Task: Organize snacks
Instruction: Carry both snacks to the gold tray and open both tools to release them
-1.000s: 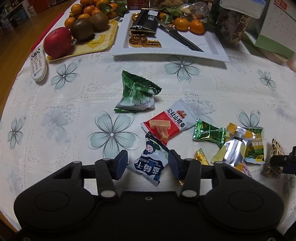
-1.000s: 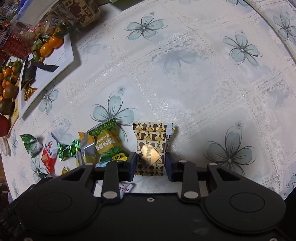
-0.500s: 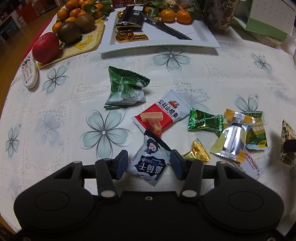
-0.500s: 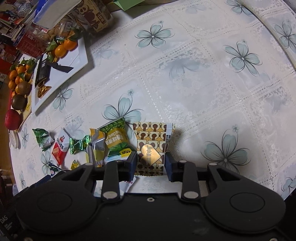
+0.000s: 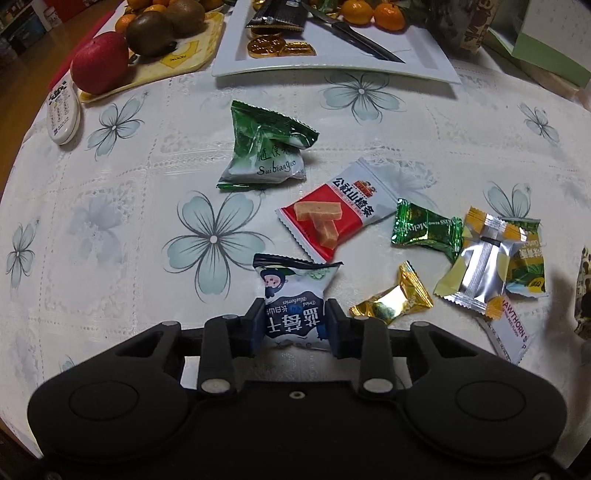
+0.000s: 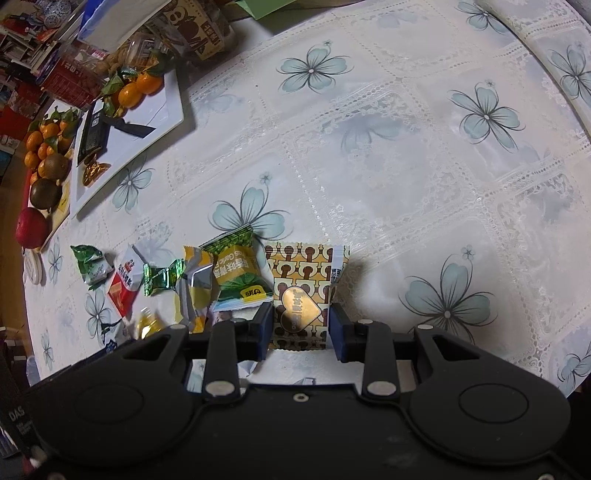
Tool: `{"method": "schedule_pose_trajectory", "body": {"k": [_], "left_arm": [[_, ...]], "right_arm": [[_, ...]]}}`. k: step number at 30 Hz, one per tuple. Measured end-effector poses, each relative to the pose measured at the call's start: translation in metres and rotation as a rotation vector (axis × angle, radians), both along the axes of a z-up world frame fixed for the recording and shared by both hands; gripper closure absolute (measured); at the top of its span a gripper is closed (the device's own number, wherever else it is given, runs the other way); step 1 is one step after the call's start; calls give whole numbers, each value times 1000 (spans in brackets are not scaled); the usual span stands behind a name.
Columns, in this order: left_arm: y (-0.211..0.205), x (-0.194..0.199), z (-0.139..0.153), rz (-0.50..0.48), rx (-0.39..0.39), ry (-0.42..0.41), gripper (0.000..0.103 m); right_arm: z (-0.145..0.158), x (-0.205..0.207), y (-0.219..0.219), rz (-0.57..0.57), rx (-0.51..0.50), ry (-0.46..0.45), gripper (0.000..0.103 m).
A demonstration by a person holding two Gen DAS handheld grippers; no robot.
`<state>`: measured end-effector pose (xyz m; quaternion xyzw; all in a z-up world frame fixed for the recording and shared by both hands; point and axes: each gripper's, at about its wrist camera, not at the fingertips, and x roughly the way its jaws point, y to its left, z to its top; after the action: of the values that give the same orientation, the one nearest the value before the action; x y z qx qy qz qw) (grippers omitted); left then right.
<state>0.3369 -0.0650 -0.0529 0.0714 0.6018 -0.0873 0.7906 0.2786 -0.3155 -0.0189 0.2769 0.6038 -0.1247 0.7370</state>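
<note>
My left gripper [image 5: 294, 326] is shut on a blue-and-white dried blueberry packet [image 5: 293, 299], held upright just above the cloth. Ahead lie a green Suibianguo packet [image 5: 264, 147], a red-and-white hawthorn strip packet [image 5: 334, 212], a green foil candy [image 5: 426, 229], a gold foil candy [image 5: 393, 297] and a silver-yellow packet [image 5: 480, 266]. My right gripper [image 6: 300, 325] is shut on a brown-patterned packet with a gold heart [image 6: 301, 291], at the right end of the snack cluster. A yellow-green packet [image 6: 236, 269] lies next to it.
A white rectangular plate [image 5: 332, 62] with a knife, gold coins and tangerines stands at the back. A yellow tray [image 5: 177, 59] holds an apple and kiwis. A white remote [image 5: 62, 110] lies at the left edge. Boxes and jars [image 6: 192, 26] stand behind.
My left gripper's jaws have closed onto the blueberry packet and tilted it upright. My right gripper has kept hold of the heart packet and risen slightly.
</note>
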Motion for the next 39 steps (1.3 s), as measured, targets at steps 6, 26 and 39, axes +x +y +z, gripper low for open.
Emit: {"method": "schedule_pose_trajectory", "body": {"k": [6, 26, 39], "left_arm": [[9, -9, 24, 64, -34, -33, 63], [57, -221, 71, 262, -124, -13, 63], [49, -309, 62, 217, -99, 24, 63]], "right_arm": [[16, -5, 5, 48, 20, -84, 69], [81, -201, 70, 237, 92, -381, 69], [65, -309, 120, 363, 24, -271, 69]]}}
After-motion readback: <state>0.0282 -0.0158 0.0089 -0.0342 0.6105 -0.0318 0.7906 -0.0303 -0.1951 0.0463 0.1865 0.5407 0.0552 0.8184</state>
